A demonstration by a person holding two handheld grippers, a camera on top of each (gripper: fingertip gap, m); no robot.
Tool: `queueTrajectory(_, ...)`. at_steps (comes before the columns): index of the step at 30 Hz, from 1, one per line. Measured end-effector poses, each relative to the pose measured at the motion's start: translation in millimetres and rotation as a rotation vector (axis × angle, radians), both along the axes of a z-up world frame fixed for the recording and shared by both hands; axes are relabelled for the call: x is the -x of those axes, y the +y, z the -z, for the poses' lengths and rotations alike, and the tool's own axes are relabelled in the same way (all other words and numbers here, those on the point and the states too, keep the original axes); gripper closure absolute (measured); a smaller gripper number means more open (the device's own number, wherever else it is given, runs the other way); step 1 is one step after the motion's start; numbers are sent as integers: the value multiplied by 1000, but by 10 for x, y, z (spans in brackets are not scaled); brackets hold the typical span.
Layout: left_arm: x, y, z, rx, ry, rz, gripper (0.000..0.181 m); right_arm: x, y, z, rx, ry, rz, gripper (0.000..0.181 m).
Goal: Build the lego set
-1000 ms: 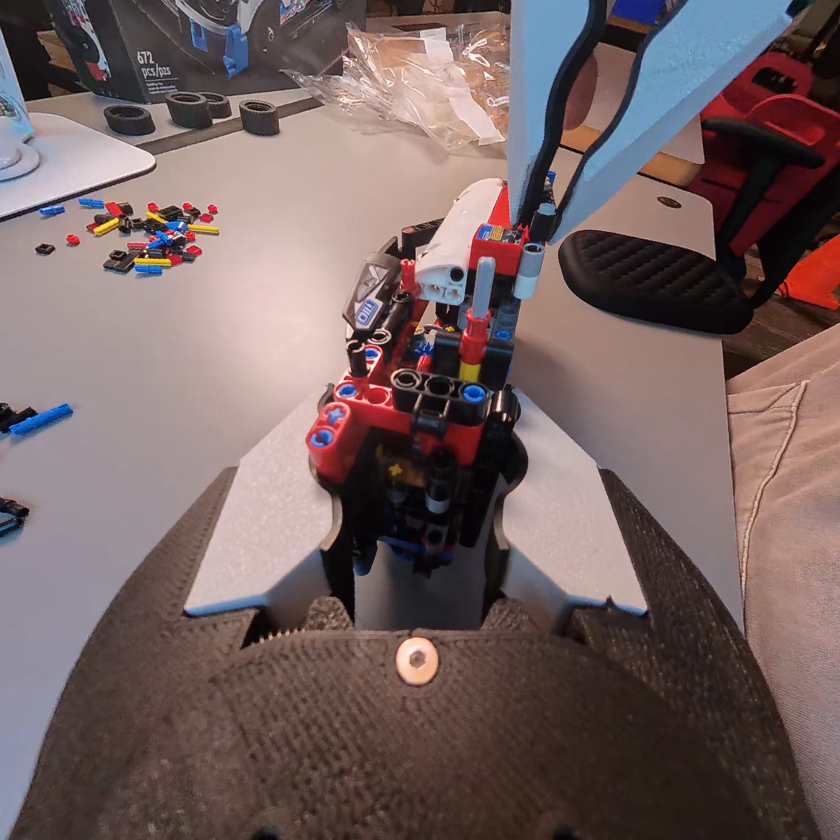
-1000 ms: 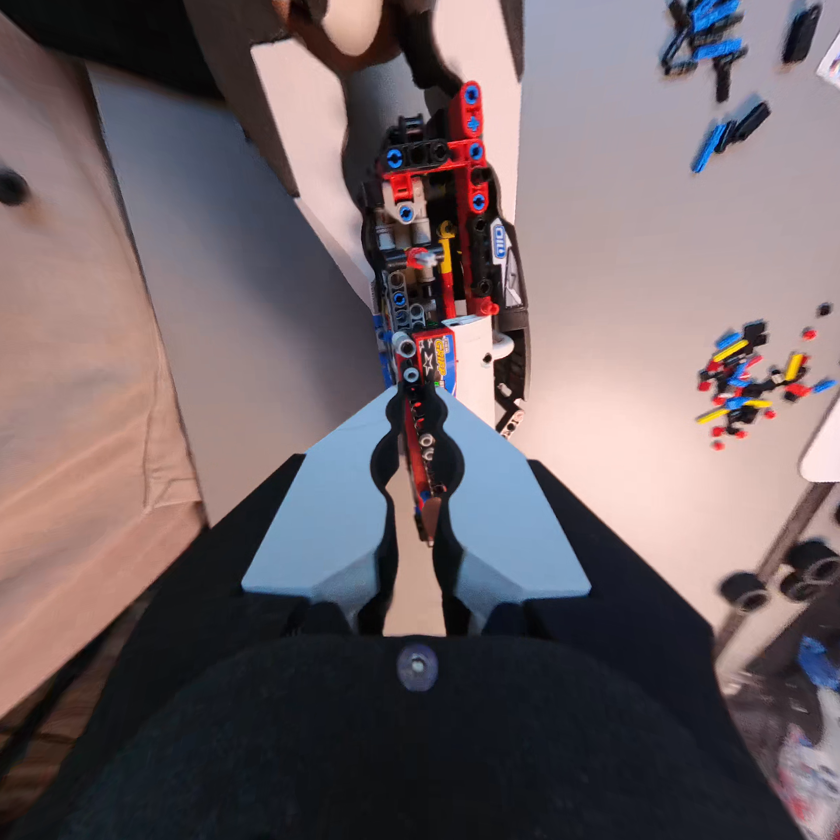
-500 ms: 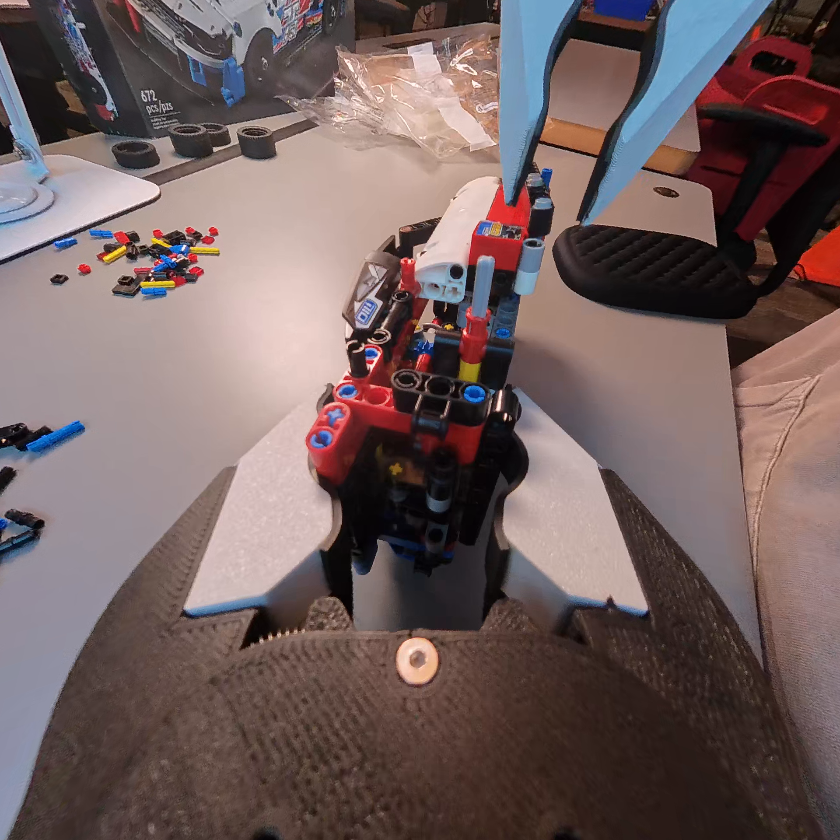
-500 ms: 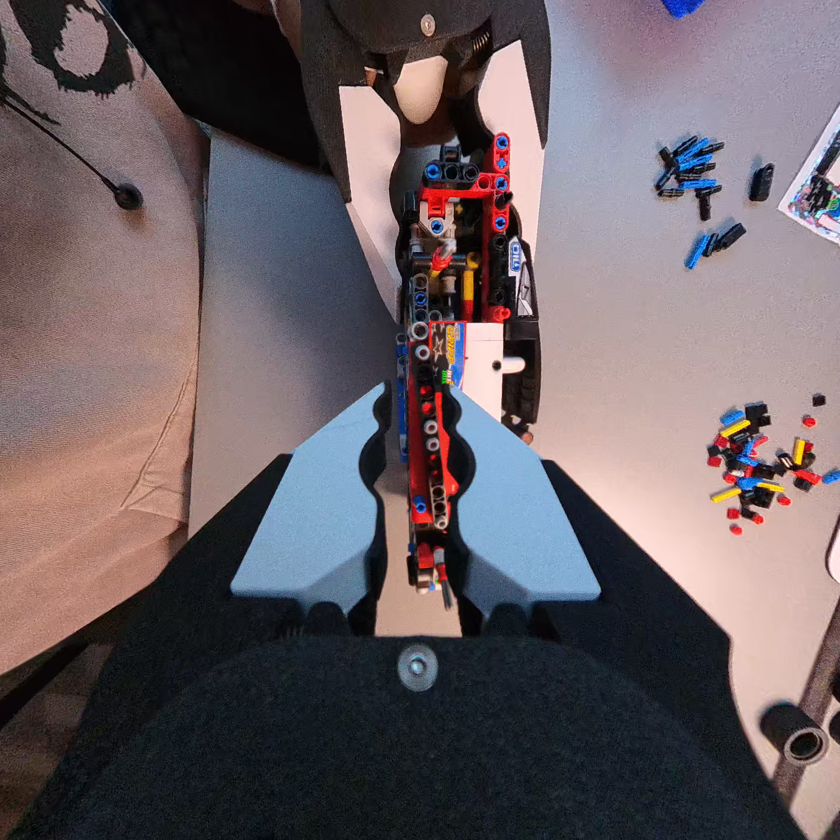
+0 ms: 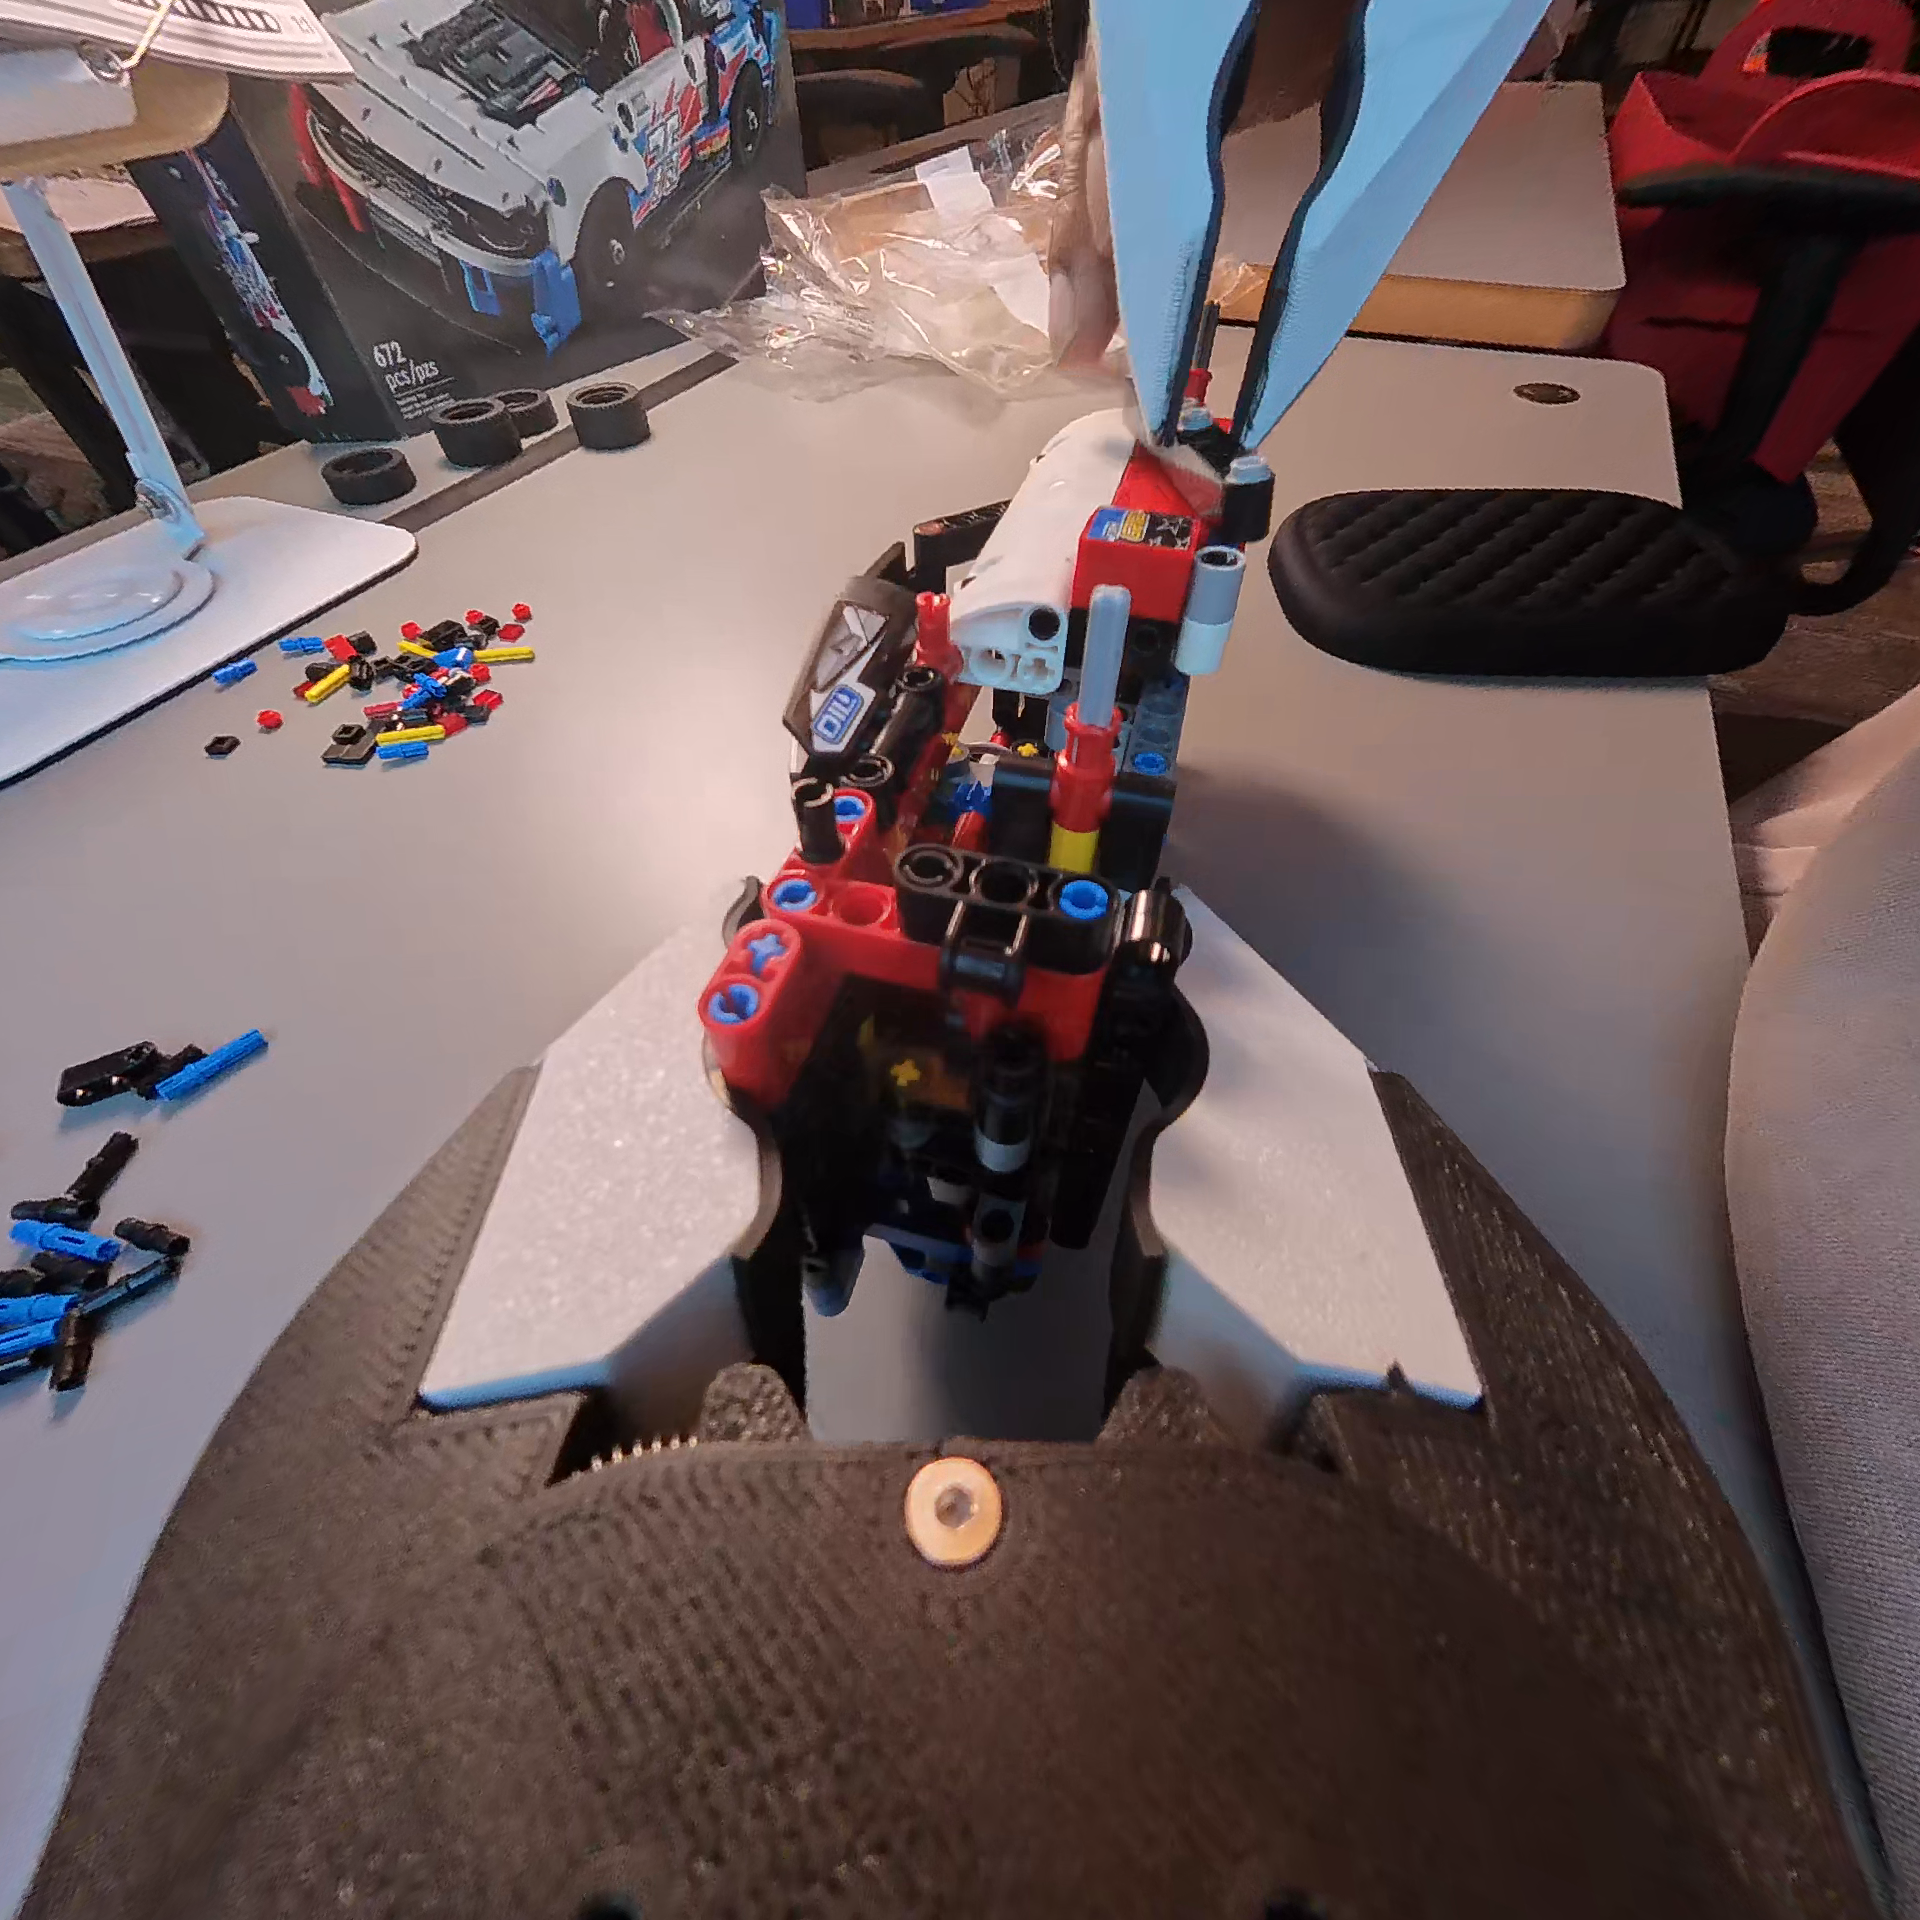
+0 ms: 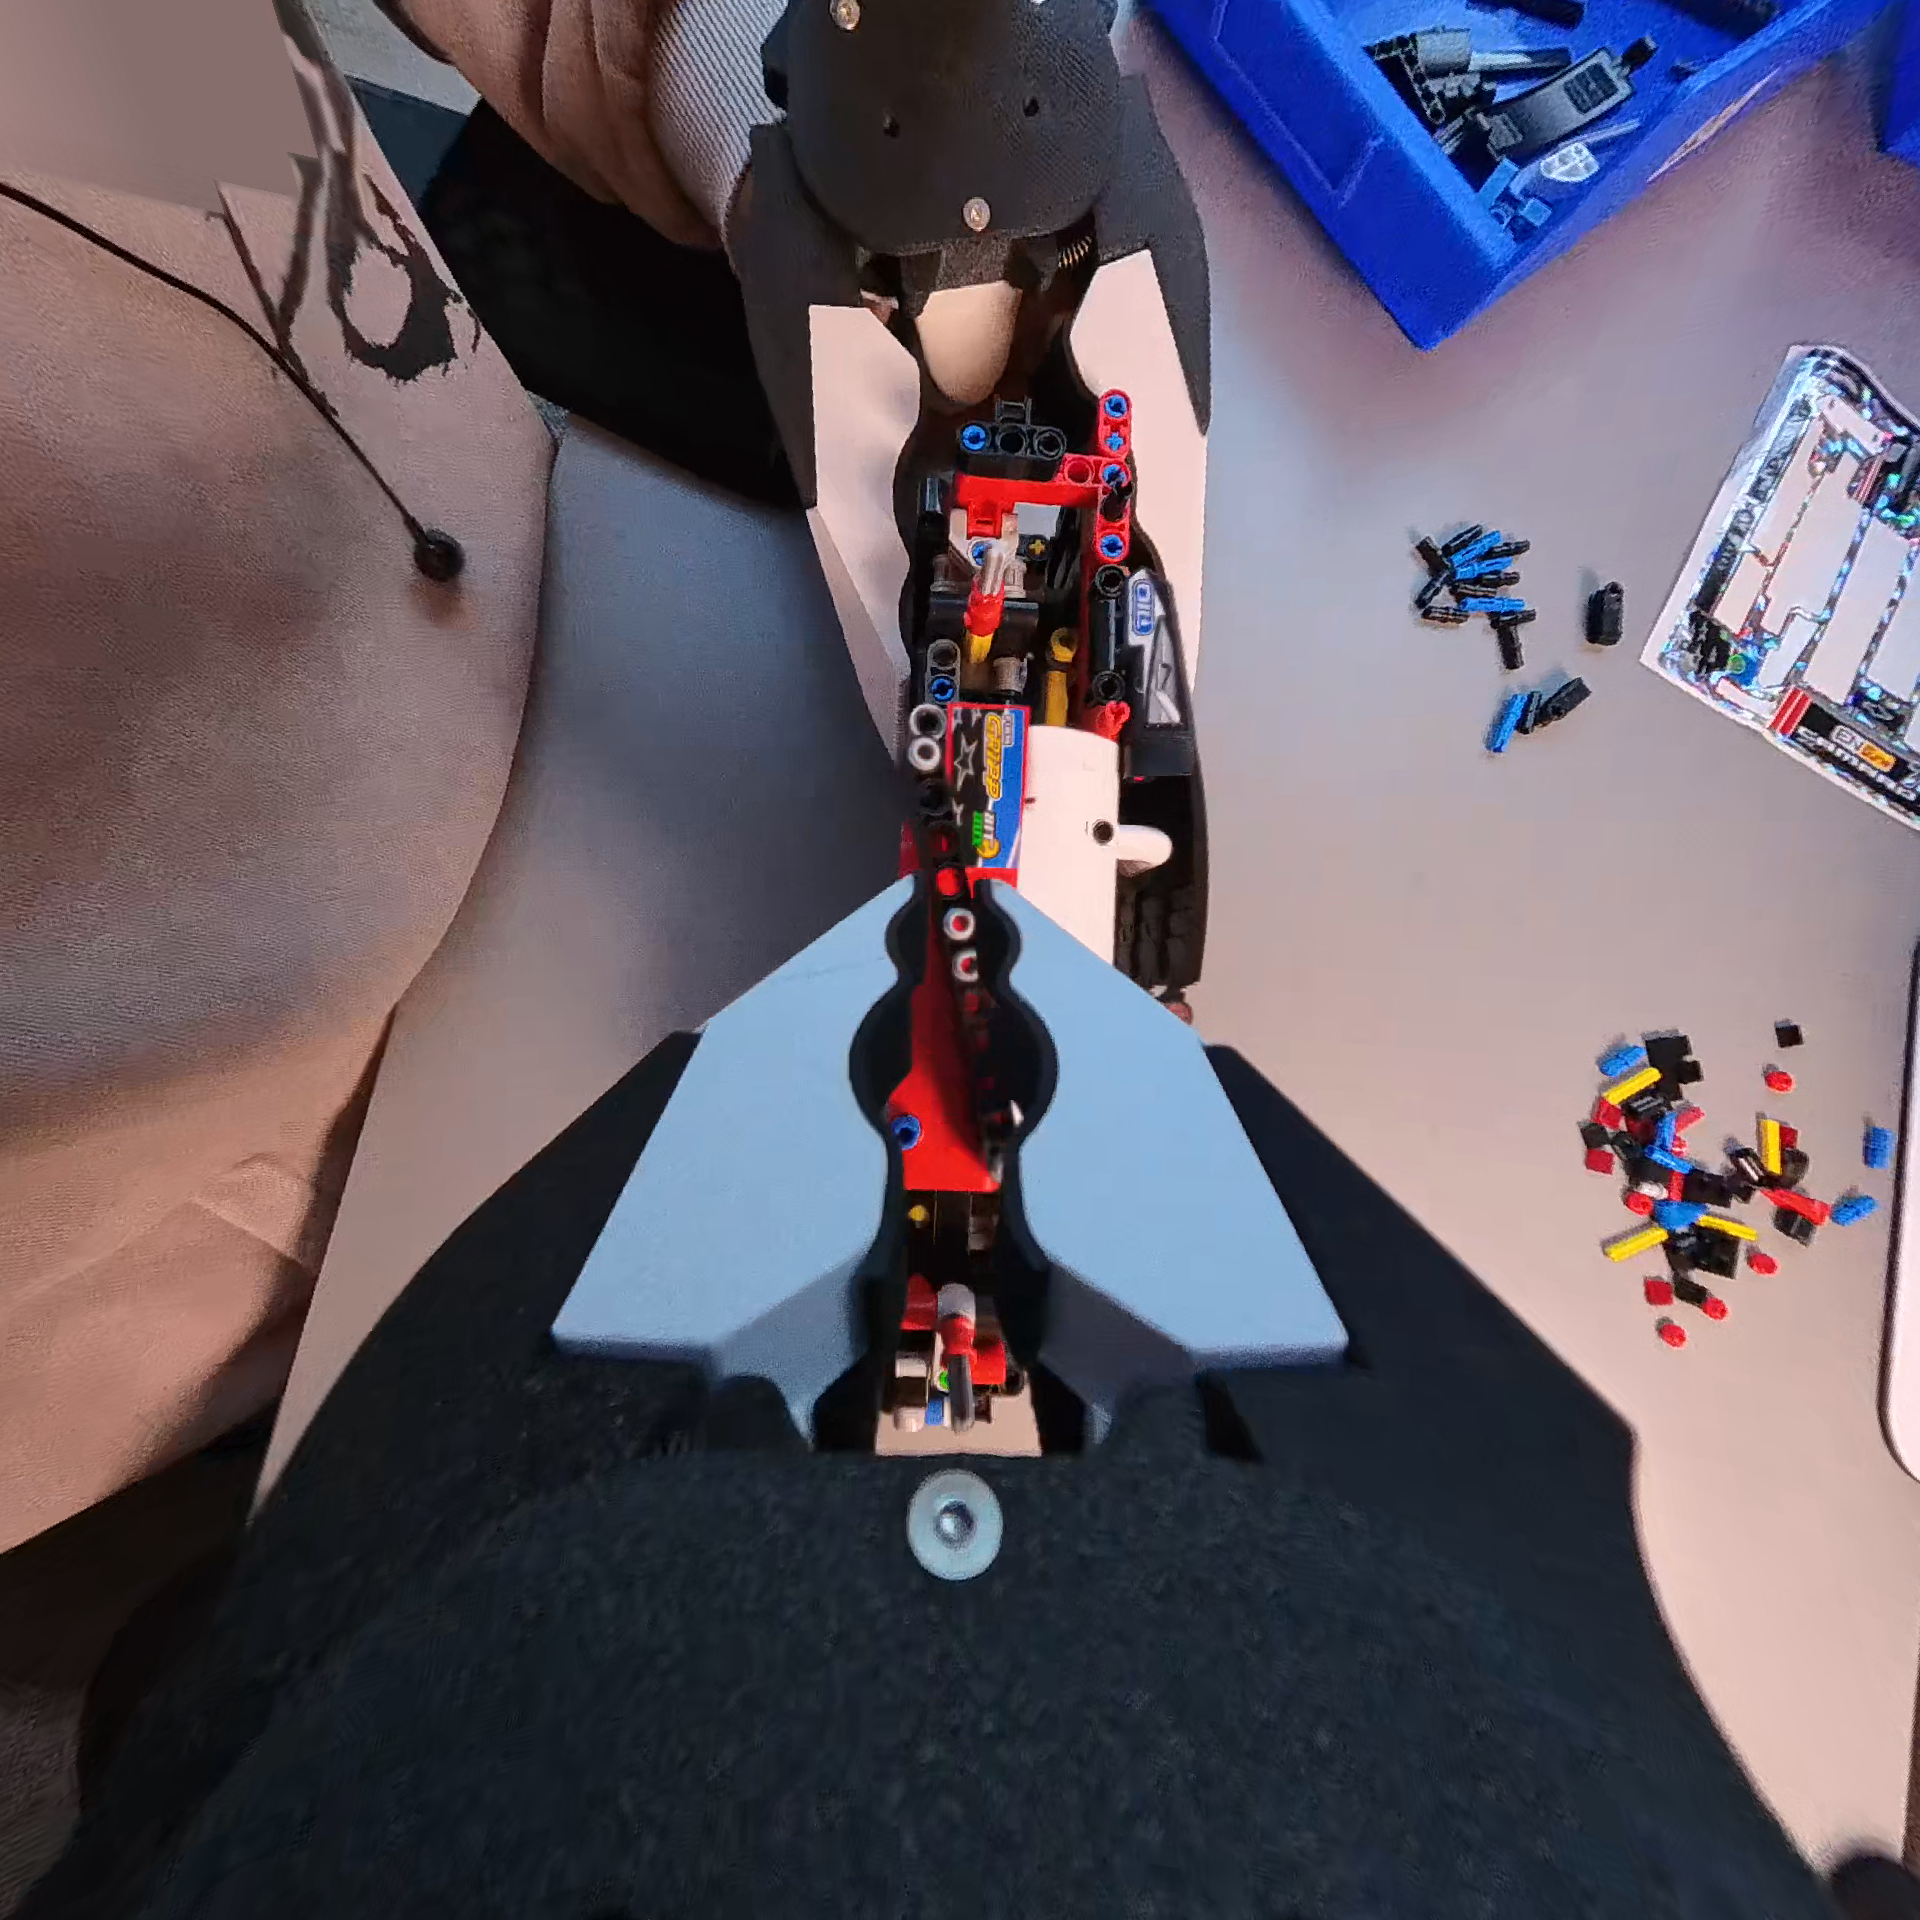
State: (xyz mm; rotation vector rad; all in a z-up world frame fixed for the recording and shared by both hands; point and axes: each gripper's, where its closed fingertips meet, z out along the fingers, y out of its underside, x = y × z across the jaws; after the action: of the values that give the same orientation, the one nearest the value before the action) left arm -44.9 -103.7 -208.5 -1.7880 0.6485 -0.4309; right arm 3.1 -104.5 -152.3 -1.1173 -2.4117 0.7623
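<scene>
Jaws of the left gripper (image 5: 961, 1081) are clamped on one end of the part-built lego car (image 5: 997, 790) above the counter (image 5: 499, 894), while those of the right gripper (image 6: 954, 914) are narrowed around its far end, where skewed pressure could pop pieces loose.

We see a red, black and white lego model (image 5: 966, 852) with blue pins, pale blue gripper fingers (image 6: 769, 1122) on black woven-textured bodies, a grey table (image 5: 436, 883), and red, yellow, blue, black loose pieces (image 5: 405, 686)
</scene>
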Motion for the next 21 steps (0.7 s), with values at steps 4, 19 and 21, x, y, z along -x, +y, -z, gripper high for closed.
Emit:
queueTrajectory(4, 1, 8, 3, -10, 12, -5, 109, -19, -6, -1, -12, 25, -11, 177)
queueTrajectory(19, 4, 12, 17, -10, 27, -14, 109, -25, -42, 21, -92, 16, 47, 177)
queueTrajectory(21, 4, 11, 19, -8, 27, -13, 109, -11, -52, 29, -82, 14, 50, 176)
